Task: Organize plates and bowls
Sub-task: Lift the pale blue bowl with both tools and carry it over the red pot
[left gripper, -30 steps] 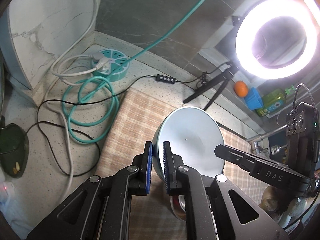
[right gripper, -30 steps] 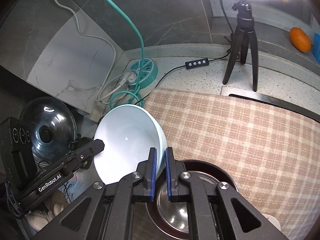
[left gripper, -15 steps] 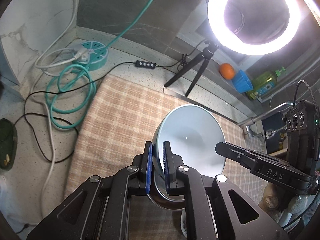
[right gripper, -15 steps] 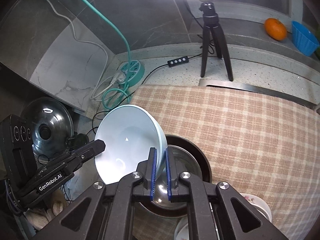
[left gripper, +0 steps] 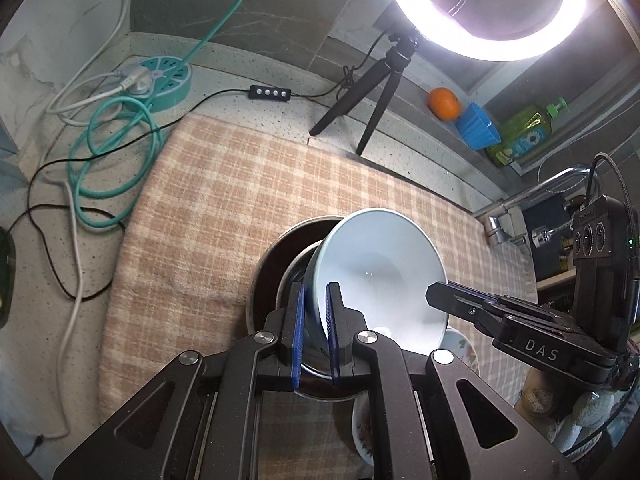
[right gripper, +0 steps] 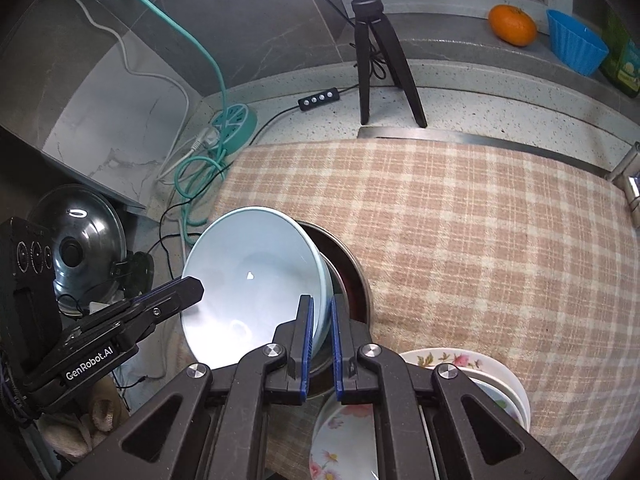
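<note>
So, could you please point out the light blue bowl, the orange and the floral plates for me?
light blue bowl (right gripper: 248,280): right wrist view, inner wall.
orange (right gripper: 512,25): right wrist view, middle of peel.
floral plates (right gripper: 440,361): right wrist view, upper rim.

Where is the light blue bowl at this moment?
In both wrist views the light blue bowl sits low in the middle, held by its rim between the left gripper and right gripper, tilted over the dark metal bowl on the checked cloth.

Speckled stone surface (left gripper: 48,280) covered ahead of the tongs by a beige checked cloth (right gripper: 460,220). Dark marbled wall tiles (right gripper: 272,28) behind. A lit ring light (left gripper: 484,8) stands on a black tripod (right gripper: 374,52) beyond the cloth. Ledge (right gripper: 480,50) at right carries an orange (right gripper: 512,24).
</note>
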A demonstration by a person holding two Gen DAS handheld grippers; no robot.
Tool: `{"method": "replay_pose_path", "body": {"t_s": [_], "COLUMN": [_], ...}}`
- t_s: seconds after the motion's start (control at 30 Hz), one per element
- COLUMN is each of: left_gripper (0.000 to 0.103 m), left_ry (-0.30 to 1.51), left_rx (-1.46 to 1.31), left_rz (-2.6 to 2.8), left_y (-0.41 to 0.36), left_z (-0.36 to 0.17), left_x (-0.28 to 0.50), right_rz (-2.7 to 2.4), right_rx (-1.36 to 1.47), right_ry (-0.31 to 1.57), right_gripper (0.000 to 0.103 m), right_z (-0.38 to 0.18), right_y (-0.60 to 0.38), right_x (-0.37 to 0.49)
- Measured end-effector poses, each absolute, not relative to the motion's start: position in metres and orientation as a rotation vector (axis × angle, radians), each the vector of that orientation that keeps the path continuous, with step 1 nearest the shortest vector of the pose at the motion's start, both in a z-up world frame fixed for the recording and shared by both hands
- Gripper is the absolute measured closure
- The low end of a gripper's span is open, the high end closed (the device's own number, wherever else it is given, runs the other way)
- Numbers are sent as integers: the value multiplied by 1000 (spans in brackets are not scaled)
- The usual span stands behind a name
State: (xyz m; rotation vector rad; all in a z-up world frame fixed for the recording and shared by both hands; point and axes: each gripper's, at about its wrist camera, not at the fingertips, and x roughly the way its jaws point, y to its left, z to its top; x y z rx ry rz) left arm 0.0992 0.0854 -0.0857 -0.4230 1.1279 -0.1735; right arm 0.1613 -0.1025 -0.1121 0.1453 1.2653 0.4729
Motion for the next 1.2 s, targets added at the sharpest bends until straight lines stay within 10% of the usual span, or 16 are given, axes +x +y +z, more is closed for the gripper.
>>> {"method": "replay_pose_path", "body": {"t_s": [1.2], "left_gripper": [94], "left_ry": [1166], "left_rx": [-408], "left_rz": [-147], "left_y": [88], "left_z": [-104], "left_x": [97], "right_rz": [500], "right_rx": [106], "right_ry": [1303], "right_gripper": [93], "right_z": [-139], "right_y": [-94], "right_x": [162]}}
